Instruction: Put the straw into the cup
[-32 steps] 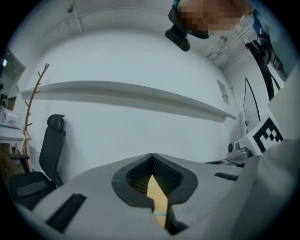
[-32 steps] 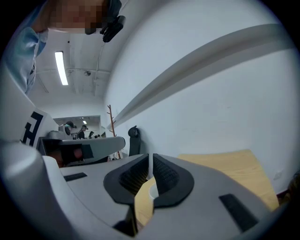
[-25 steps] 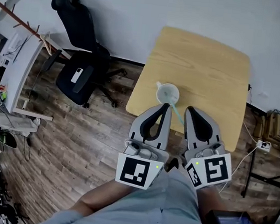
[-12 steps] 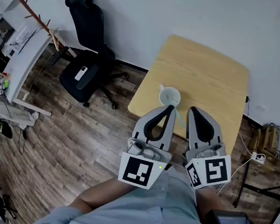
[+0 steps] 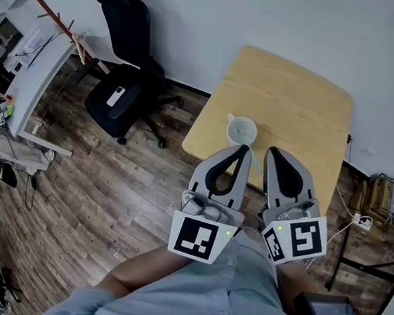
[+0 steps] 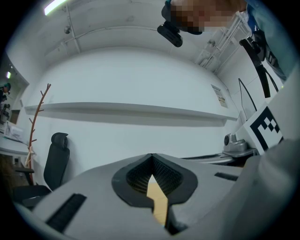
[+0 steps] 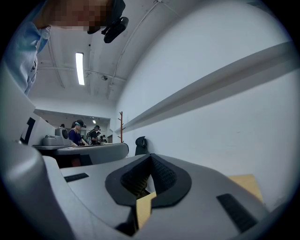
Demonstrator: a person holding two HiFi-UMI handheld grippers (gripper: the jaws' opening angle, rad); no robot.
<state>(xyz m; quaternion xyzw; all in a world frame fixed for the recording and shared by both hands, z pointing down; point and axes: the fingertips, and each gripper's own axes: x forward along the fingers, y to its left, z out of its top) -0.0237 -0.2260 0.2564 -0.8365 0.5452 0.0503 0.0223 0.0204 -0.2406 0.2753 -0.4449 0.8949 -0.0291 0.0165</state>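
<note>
The left gripper (image 5: 242,150) and right gripper (image 5: 271,152) hover pinched closed and empty. They flank the straw (image 5: 254,164), which lies on the table (image 5: 296,94) at five o'clock from the cup (image 5: 242,131), seemingly within easy reach.

The cup (image 5: 242,131) stands on the tabletop (image 5: 303,95), near its left edge and toward the person's side. The straw (image 5: 254,160) runs from the cup's near side toward the person, passing between the tips of the left gripper (image 5: 243,150) and the right gripper (image 5: 271,152). The two are held side by side over the tabletop's near edge. The tabletop's far side meets the wall (image 5: 270,13). On the floor (image 5: 107,199) to its left stands an office chair (image 5: 120,88), with a coat rack (image 5: 48,6) and a desk (image 5: 36,82) farther left.
</note>
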